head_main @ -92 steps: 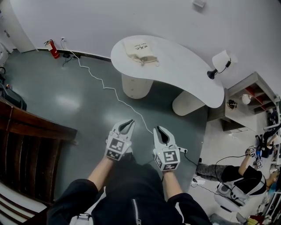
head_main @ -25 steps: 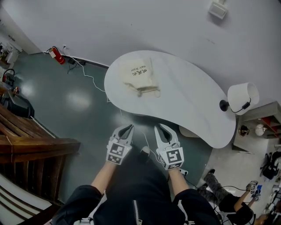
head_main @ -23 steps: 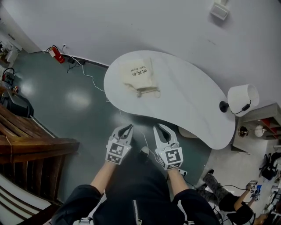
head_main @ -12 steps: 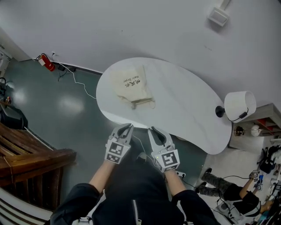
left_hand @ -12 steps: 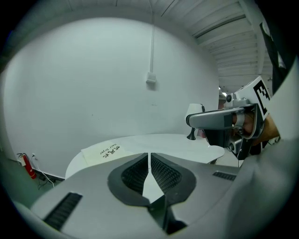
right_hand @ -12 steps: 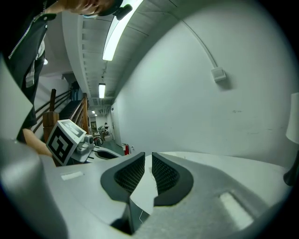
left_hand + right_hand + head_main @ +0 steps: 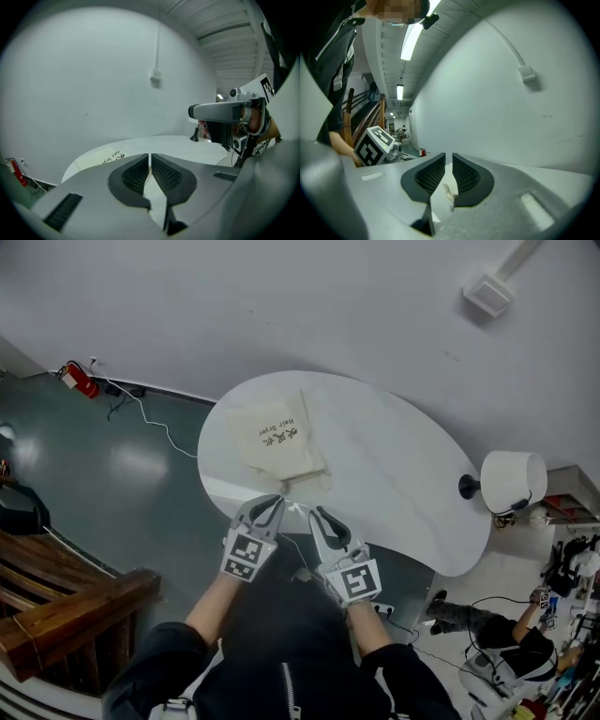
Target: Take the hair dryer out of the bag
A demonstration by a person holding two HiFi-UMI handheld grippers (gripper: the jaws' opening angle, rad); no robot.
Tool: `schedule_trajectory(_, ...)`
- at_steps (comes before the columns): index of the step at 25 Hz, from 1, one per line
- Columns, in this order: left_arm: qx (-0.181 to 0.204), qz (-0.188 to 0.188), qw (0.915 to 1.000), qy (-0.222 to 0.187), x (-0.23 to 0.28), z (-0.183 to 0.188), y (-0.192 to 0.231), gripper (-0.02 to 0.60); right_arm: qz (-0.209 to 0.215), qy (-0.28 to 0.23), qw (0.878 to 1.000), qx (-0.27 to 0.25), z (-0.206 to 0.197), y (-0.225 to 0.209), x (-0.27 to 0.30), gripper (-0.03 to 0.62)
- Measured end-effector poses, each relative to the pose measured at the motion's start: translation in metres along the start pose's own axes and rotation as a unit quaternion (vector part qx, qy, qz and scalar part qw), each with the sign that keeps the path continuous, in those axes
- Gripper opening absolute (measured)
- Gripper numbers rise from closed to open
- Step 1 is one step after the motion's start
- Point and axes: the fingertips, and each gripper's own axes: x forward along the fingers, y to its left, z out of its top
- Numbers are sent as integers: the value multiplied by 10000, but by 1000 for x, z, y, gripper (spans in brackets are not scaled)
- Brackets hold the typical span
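While left gripper (image 7: 274, 500) & right gripper (image 7: 316, 514) jaws are pressed together, cream printed bag (image 7: 279, 439) looks prob. full.

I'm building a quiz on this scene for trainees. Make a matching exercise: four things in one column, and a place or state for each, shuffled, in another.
1 bag
2 lamp
3 fire extinguisher
4 left gripper

A on the floor by the wall
B shut, nothing between its fingers
C lying on the table's left part
D at the table's right end

Pairs: 1-C, 2-D, 3-A, 4-B
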Motion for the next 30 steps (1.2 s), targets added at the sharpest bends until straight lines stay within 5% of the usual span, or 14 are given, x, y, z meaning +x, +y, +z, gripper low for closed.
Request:
schedule_trajectory(19, 238, -603, 9979, 69, 26, 5, 66, 14, -451, -173, 9980, 408, 8, -3, 62, 37)
schedule_trajectory(30, 298, -655, 9974, 37, 31, 5, 72, 14, -648, 285, 9974, 143, -24, -12, 73, 37)
